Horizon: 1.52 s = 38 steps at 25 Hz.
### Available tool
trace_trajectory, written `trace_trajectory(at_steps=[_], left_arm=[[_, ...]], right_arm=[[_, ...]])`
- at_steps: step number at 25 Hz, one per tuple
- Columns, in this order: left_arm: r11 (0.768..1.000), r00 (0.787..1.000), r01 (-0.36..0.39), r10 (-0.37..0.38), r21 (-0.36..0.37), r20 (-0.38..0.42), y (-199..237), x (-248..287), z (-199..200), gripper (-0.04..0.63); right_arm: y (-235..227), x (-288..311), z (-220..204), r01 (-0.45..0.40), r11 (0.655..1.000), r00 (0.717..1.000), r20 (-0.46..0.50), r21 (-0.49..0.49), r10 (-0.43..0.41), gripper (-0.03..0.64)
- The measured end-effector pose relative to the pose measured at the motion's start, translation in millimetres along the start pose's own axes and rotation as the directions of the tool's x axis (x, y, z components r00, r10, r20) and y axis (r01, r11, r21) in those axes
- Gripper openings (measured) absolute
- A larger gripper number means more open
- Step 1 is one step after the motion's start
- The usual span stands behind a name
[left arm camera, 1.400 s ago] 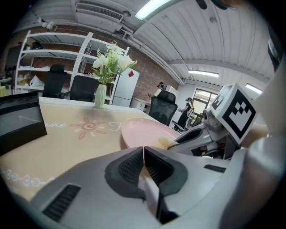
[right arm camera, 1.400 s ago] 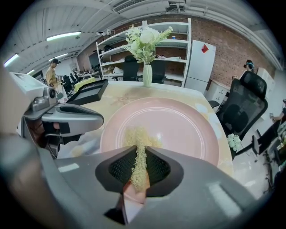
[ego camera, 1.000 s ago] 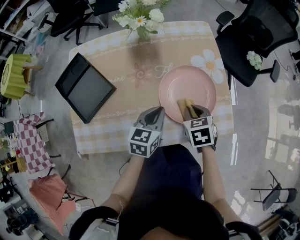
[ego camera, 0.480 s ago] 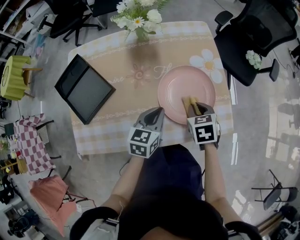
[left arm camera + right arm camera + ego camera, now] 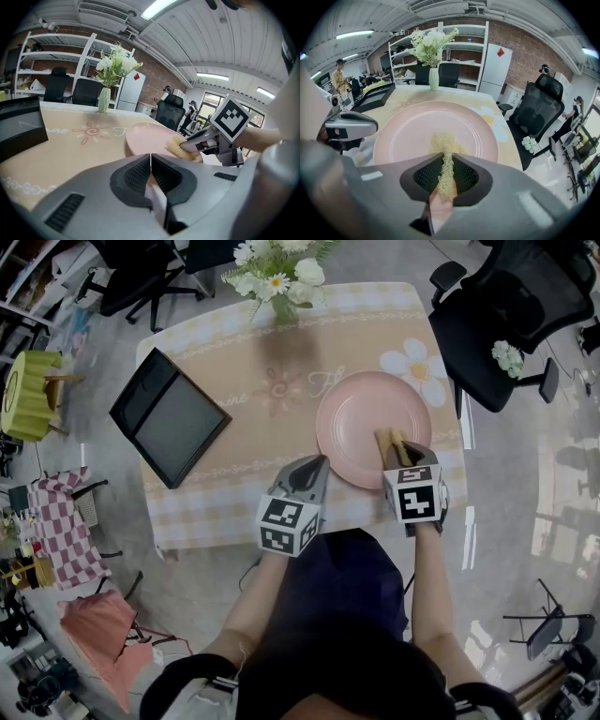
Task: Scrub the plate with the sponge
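A round pink plate (image 5: pixel 361 418) lies on the table's right half, also filling the right gripper view (image 5: pixel 412 126). My right gripper (image 5: pixel 397 454) is shut on a yellow fibrous sponge (image 5: pixel 445 159), whose free end (image 5: pixel 389 444) rests on the plate's near right part. The left gripper view shows that sponge (image 5: pixel 180 146) and the plate (image 5: pixel 145 136) from the side. My left gripper (image 5: pixel 309 468) hovers by the plate's near left rim, shut, with nothing between its jaws (image 5: pixel 151 161).
A black tray (image 5: pixel 171 414) lies at the table's left. A vase of white flowers (image 5: pixel 277 277) stands at the far edge. Black office chairs (image 5: pixel 497 315) stand right of the table and behind it. The tablecloth (image 5: pixel 272 390) is beige with flower prints.
My right gripper has slid the sponge to the right across the plate's near part. The left gripper has stayed put.
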<state>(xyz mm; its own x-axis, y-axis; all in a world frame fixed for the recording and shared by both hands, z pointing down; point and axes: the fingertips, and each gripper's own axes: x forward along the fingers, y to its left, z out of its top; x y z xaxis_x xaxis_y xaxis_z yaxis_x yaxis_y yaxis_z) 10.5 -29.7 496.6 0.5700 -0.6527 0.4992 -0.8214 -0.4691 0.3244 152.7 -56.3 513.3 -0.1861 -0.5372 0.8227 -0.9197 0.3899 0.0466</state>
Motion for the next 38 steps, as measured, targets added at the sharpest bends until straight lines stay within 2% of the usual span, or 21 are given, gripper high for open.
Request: trace_trajectory(at_steps=[17,28,34,38], left_arm=[[1.0,1.0,0.003,-0.003,0.003,-0.003,0.7,-1.7,0.4,0.015],[1.0,1.0,0.011,-0.011,0.007,-0.007,-1.1,-0.4,-0.6,0.015],[1.0,1.0,0.01,-0.01,0.006,-0.009,-2.0,-0.4,0.2,0.015],[1.0,1.0,0.015,-0.015,0.005,-0.008,-4.1,0.5,1.1,0.015]], right_arm=[[-25.5,-1.0,-2.1,0.058,0.998,0.998,0.005,0.02,-0.058,0.052],[-42.2,-6.7,4.0,0.165,0.983,0.984,0.049,0.08,-0.169,0.052],[-32.7,-25.3,15.7,0.117,0.989,0.988,0.09,0.087,-0.125,0.052],[-16.1,-36.6,18.4,0.046,0.996,0.993,0.103,0.08,-0.054,0.052]])
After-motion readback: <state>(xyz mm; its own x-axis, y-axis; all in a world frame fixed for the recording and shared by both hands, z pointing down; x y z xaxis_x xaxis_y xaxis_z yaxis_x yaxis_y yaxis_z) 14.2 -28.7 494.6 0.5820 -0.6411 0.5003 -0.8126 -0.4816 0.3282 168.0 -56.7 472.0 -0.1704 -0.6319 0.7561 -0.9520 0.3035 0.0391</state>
